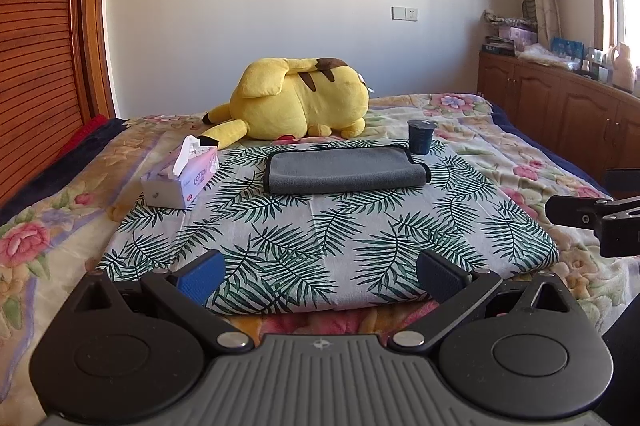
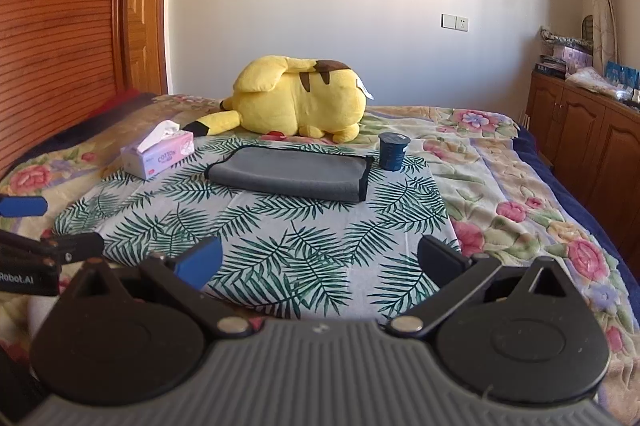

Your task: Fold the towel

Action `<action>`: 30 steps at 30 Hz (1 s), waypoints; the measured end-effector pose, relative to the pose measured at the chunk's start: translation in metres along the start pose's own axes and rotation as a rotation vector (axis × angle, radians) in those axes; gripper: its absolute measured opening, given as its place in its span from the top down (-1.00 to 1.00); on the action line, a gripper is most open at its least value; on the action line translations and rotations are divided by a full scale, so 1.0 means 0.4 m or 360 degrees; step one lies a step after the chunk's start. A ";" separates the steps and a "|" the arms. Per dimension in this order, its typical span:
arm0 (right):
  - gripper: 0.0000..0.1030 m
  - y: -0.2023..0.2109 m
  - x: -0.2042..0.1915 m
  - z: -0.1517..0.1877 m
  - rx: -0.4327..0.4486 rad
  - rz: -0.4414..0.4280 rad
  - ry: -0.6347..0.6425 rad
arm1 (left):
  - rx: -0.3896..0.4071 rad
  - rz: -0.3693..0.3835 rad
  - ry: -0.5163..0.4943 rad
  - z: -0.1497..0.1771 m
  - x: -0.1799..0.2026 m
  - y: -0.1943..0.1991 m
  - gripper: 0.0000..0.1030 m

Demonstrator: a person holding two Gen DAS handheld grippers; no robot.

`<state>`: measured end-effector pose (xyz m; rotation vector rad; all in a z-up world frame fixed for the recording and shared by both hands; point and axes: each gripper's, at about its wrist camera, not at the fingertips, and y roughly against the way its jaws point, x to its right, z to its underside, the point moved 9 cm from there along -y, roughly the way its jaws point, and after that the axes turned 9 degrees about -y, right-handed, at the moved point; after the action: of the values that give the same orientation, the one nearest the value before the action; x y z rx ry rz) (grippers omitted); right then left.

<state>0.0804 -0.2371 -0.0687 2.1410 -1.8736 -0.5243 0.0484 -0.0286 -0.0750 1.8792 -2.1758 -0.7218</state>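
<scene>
The gray towel (image 1: pixel 346 170) lies flat near the far edge of the leaf-print cloth (image 1: pixel 320 234) spread on the bed (image 1: pixel 532 162). It looks folded at least once already: a rounded fold runs along its near side and the black-trimmed edges sit stacked at the far side and the right end. Whether another fold is wanted cannot be told; judged from how it lies, the work is either finished or has one halving left.

A tissue box (image 1: pixel 180 178) stands near the cloth's far left corner, a dark cup (image 1: pixel 420 136) just beside the towel's far right corner, and a yellow plush toy (image 1: pixel 300 98) lies behind, off the cloth.

Both grippers hang over the near edge of the cloth, well apart from the towel, pointing level toward it. The left gripper (image 1: pixel 320 276) has its fingers spread wide with nothing between them. The right gripper (image 2: pixel 320 264) is likewise spread and empty. Each shows at the edge of the other's view, side by side.
</scene>
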 end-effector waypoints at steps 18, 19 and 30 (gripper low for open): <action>-1.00 0.026 0.011 -0.011 0.0111 0.0014 -0.0031 | 0.0135 -0.0037 0.0012 -0.024 -0.012 0.037 -0.69; -1.00 0.029 0.013 -0.013 0.0124 0.0014 -0.0036 | 0.0147 -0.0039 0.0011 -0.026 -0.012 0.040 -0.69; -1.00 0.050 0.024 -0.025 0.0231 0.0026 -0.0060 | 0.0242 -0.0047 0.0013 -0.042 -0.017 0.066 -0.69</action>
<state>0.0677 -0.2500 -0.0525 2.2180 -2.0048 -0.4409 0.0337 -0.0237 -0.0468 1.9862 -2.2609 -0.5669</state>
